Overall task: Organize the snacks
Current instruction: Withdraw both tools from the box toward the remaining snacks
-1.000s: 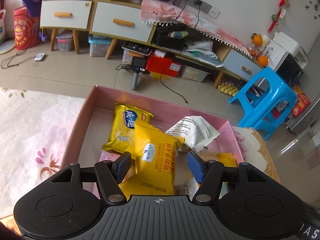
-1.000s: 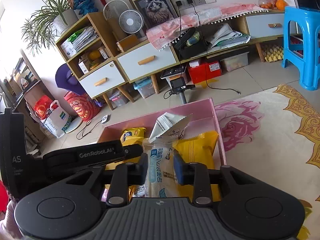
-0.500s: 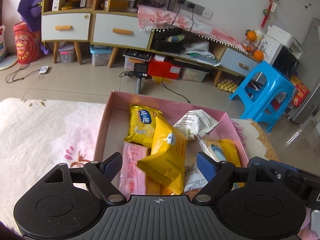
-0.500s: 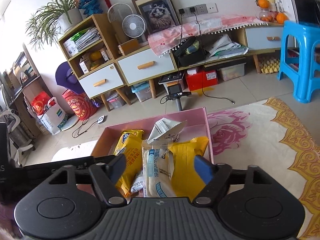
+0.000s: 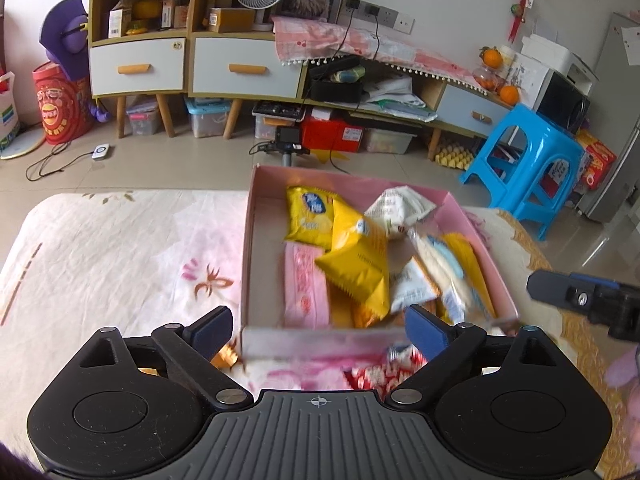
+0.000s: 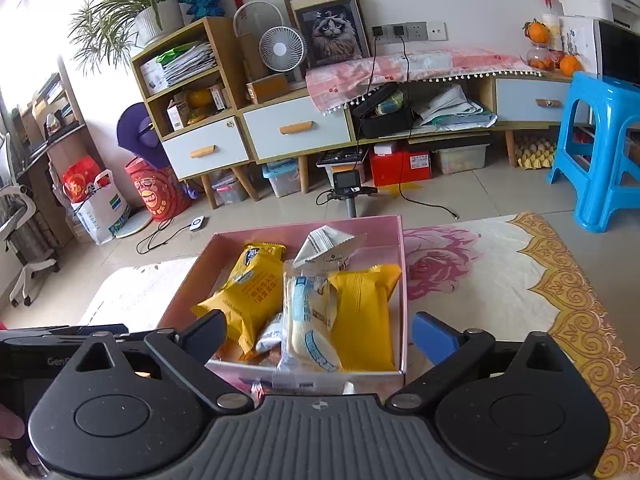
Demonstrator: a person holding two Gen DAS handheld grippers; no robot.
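Note:
A pink box [image 5: 250,264] [image 6: 403,280] on the floral cloth holds several snack packets. Among them are a yellow packet [image 5: 356,268] [image 6: 248,292], a white-and-blue packet [image 6: 308,320] [image 5: 440,264], a pink one [image 5: 304,284] and a white one [image 5: 396,208]. My left gripper [image 5: 318,330] hovers over the box's near wall, its jaws opening wide and touching nothing. My right gripper [image 6: 320,336] hangs above the box's near end with its jaws opening too. The white-and-blue packet lies between them, free of the pads.
A red-and-white packet [image 5: 380,372] and an orange wrapper [image 5: 226,356] lie on the cloth just outside the box. Beyond the table stand a small tripod camera [image 6: 348,190], a blue stool [image 6: 600,152] and low cabinets [image 6: 296,132]. The right tool's black body [image 5: 580,300] shows at the edge.
Both grippers opened and let go: the left released the yellow packet, the right the white-and-blue one. Both packets now lie in the box, and both grippers have drawn back and risen.

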